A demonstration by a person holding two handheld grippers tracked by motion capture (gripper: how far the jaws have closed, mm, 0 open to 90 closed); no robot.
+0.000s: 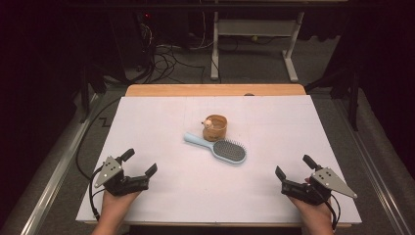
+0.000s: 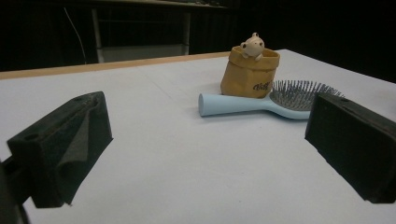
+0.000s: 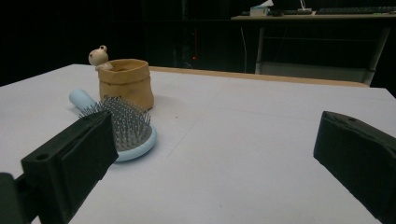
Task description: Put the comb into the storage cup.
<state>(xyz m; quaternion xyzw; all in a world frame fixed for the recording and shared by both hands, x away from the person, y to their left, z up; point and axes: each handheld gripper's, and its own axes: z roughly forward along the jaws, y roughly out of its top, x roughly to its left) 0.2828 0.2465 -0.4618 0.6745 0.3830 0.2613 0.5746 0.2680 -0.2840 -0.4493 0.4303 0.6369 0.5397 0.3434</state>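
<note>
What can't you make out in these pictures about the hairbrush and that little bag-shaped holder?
- Inside of the holder: its own walls hide it in both gripper views; too small in the high view.
- Hairbrush head: right gripper view, partly behind the right tool's near jaw.
- Print on the holder: left gripper view, too blurred to read.
- Figure on the rim: small, details unclear.

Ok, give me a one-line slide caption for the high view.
Both open grippers, left and right, rest near the table's front edge, flanking a blue hairbrush and tan pouch-shaped holder.
</note>
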